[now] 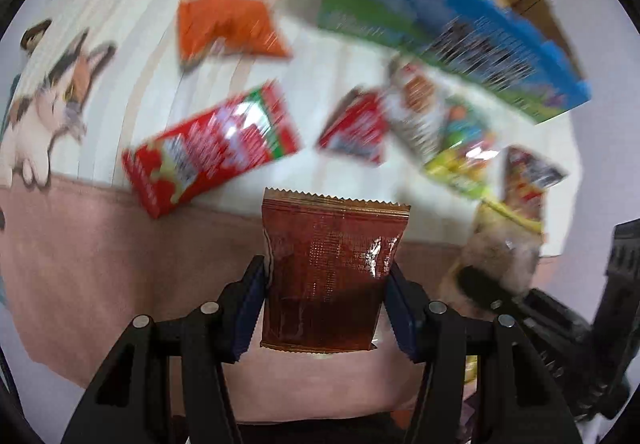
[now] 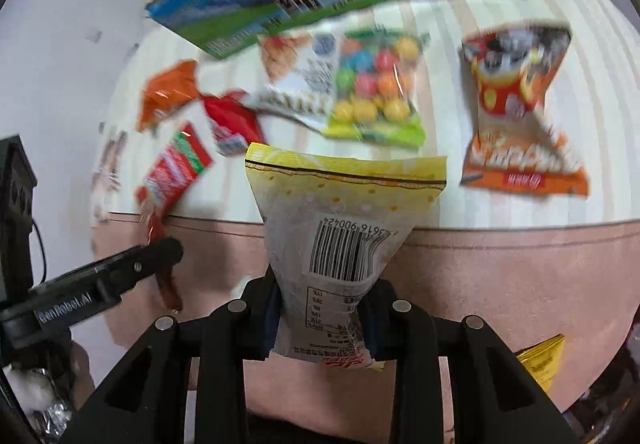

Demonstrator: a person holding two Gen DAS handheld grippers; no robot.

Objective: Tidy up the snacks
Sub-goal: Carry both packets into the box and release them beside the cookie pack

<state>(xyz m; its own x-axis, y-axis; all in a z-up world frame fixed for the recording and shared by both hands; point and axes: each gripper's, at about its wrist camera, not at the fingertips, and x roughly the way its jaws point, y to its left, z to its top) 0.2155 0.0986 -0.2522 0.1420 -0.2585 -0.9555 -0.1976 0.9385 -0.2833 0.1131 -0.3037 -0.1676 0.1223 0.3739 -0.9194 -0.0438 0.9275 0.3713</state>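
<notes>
Cream striped tabletop point(image 1: 132, 4) with pink edge band, snack packs scattered, frames blurred.

Left wrist view: left gripper point(image 1: 326, 308) clamped on dark red-brown packet point(image 1: 332, 264), packet upright between pads, raised off table. Ahead: red box point(image 1: 208, 148), orange bag point(image 1: 232, 28); blue-green carton point(image 1: 440, 28) ahead to right.

Right wrist view: right gripper point(image 2: 324, 318) pinching yellow-white pouch point(image 2: 340, 220), barcode facing camera. Beyond it: gumball bag point(image 2: 376, 84); orange chip bag point(image 2: 520, 116) ahead to right.
</notes>
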